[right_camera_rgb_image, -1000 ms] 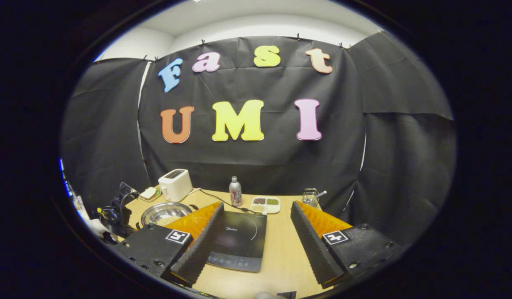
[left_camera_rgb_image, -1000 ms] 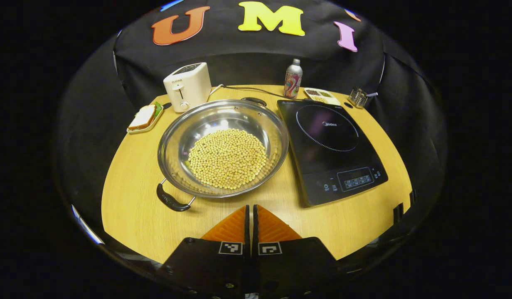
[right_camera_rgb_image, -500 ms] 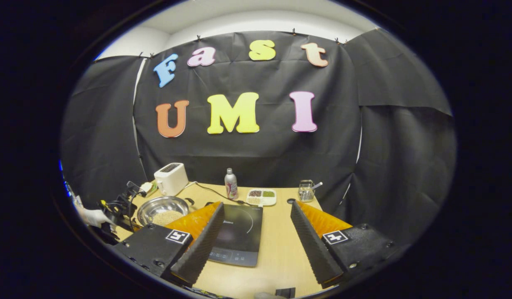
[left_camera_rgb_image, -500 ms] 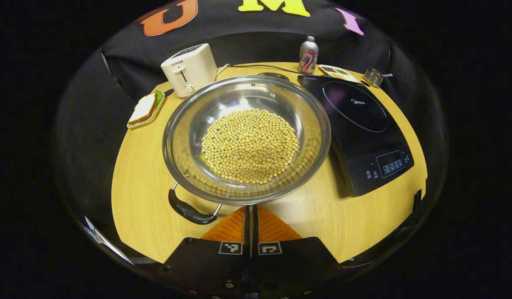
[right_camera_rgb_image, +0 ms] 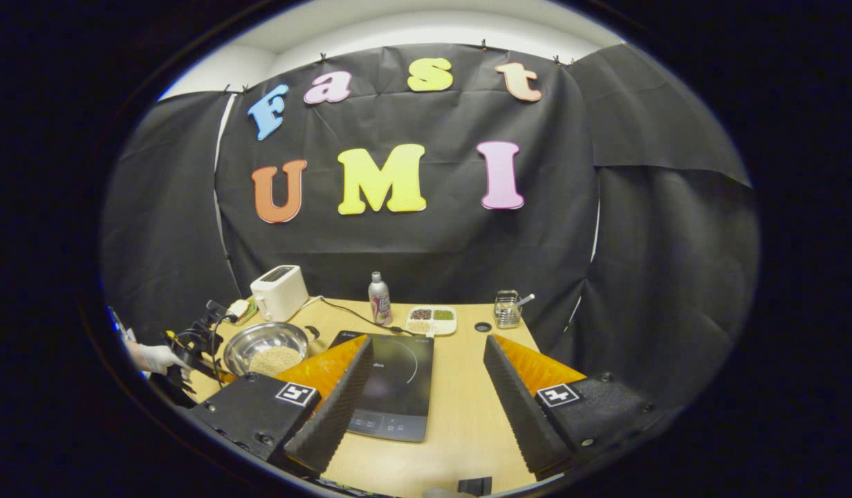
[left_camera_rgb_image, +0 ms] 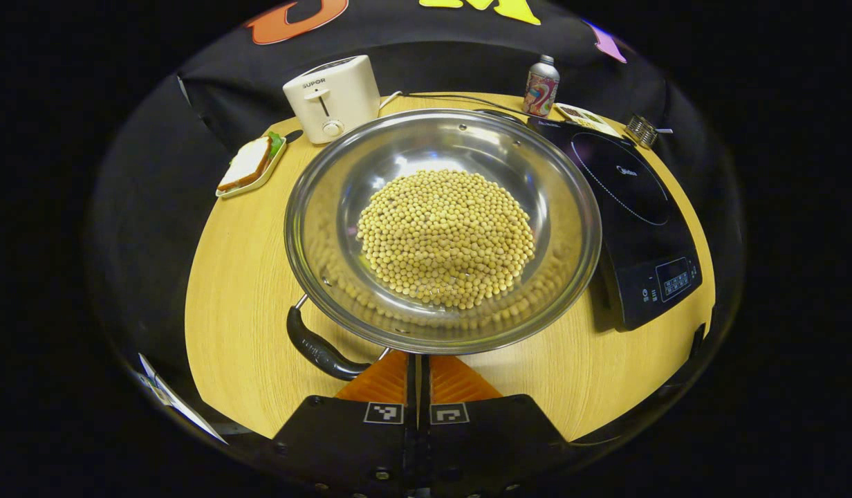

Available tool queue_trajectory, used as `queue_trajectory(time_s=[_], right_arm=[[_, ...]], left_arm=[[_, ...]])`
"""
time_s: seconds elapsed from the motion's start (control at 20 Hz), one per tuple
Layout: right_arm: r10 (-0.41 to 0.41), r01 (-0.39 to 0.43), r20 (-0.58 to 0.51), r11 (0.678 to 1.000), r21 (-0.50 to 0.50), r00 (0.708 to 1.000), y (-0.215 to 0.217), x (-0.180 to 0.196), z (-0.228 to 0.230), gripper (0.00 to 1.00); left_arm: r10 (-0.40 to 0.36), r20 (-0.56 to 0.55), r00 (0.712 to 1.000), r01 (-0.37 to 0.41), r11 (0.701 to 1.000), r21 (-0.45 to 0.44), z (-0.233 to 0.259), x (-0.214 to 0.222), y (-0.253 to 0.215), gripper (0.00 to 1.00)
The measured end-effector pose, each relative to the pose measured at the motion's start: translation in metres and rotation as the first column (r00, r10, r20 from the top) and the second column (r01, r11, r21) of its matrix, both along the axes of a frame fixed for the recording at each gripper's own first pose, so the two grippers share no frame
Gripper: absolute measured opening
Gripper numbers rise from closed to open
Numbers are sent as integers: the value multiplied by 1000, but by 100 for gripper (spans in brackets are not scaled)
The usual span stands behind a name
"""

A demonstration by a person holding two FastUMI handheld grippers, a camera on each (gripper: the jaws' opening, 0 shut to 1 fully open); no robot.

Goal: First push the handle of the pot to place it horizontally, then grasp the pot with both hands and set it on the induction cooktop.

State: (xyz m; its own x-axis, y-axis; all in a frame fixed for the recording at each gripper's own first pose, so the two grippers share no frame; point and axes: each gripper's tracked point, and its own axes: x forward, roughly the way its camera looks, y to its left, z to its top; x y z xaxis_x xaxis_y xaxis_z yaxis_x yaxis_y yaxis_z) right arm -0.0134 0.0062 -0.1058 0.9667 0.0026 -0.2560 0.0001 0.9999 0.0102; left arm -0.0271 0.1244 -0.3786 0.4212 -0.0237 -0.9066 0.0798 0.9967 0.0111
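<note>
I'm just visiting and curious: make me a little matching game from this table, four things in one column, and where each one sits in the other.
1. pot
2. toaster
3. sandwich
4. bottle

a. on a small tray at the table's left edge
b. by the cooktop's far corner
c. table's middle, full of beans
d. behind the pot, at the back wall

Pairs: 1-c, 2-d, 3-a, 4-b

Each gripper has black housing blocks with small screws and a square black-and-white marker tag on top of each finger base: the left gripper (left_camera_rgb_image: 418, 360) and the right gripper (right_camera_rgb_image: 426, 387). At the lower left of the right gripper view, a hand (right_camera_rgb_image: 158, 357) wears a white glove.
</note>
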Motion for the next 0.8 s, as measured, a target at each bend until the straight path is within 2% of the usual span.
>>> queue_trajectory(time_s=[0.05, 0.15, 0.2, 0.4, 0.8], right_arm=[[1, -1, -2, 1000, 0, 1000, 1, 1, 0, 100], [1, -1, -12, 1000, 3, 1000, 2, 3, -4, 100], [3, -3, -15, 1000, 6, 1000, 3, 4, -5, 100], [2, -2, -14, 1000, -8, 1000, 4, 9, -1, 100], [14, -15, -27, 1000, -27, 1000, 10, 11, -4, 100]], left_arm=[[10, -3, 1000, -10, 1000, 0, 0, 2, 4, 10], [27, -7, 1000, -26, 1000, 10, -2, 8, 18, 10], [29, -3, 1000, -29, 1000, 12, -2, 10, 24, 0], [74, 2, 997, -74, 997, 0, -2, 16, 42, 0], [116, 13, 993, -116, 993, 4, -2, 31, 68, 0]])
